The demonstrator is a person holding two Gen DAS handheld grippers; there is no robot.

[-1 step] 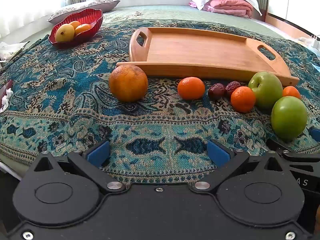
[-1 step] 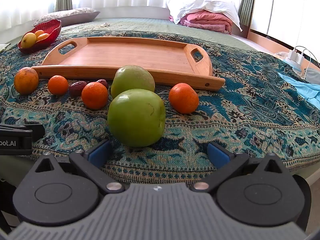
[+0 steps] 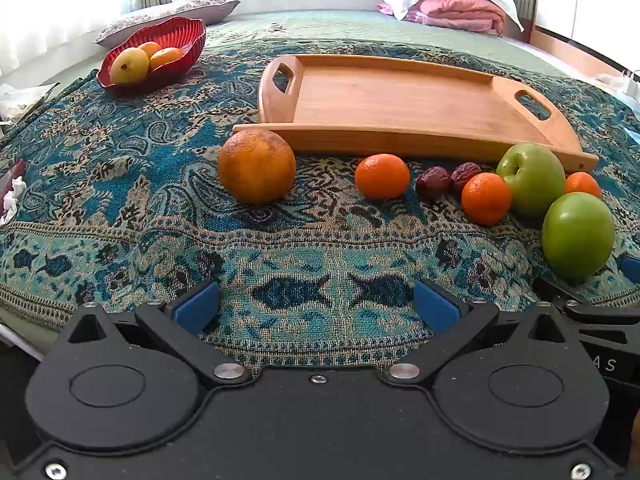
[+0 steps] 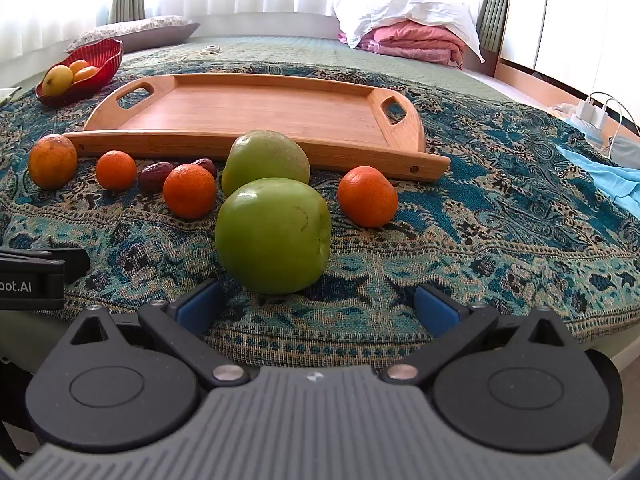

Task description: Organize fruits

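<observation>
We're hovering at the bed's edge, both sets of fingers spread wide and holding nothing. Our left gripper (image 3: 316,304) faces bare patterned blanket (image 3: 160,168); our right gripper (image 4: 316,304) faces the near green apple (image 4: 274,236). The fruits lie in a row just before the bare wooden tray (image 4: 248,116).

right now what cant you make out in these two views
- Far green apple: in the right wrist view, its lower part is hidden behind the near green apple.
- Two dates: small and partly behind a mandarin in the left wrist view; their type is a guess.
- Red bowl: its rim hides how many fruits it holds, in both views.
- Right gripper: cut off by the left wrist view's right edge.
</observation>
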